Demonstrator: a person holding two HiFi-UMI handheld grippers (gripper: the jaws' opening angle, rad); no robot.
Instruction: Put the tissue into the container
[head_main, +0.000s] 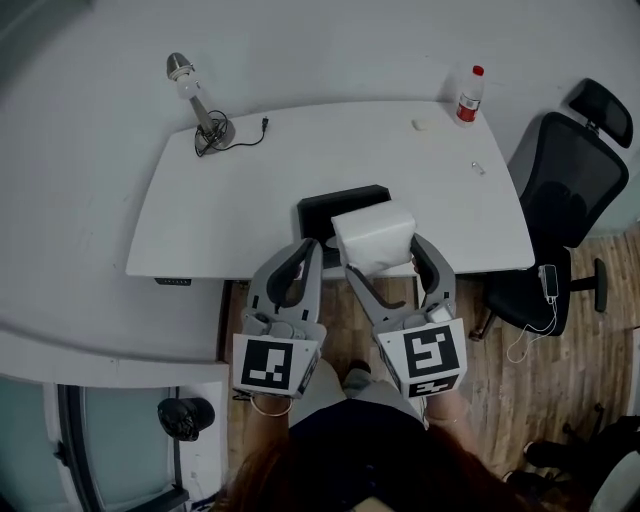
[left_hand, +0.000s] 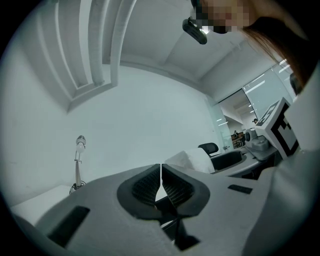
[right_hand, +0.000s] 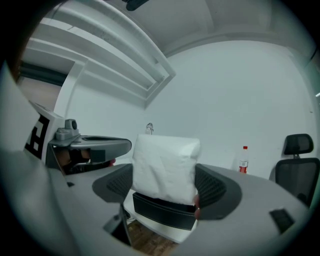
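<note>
Two tongs hover at the black container (head_main: 322, 212) on the white table (head_main: 240, 200): the right tongs (head_main: 385, 255) are clamped on a white tissue pack (head_main: 373, 232), held just over the container's right half, while the left tongs (head_main: 311, 250), closed tip to tip with nothing between them, sit at the container's near left corner.
</note>
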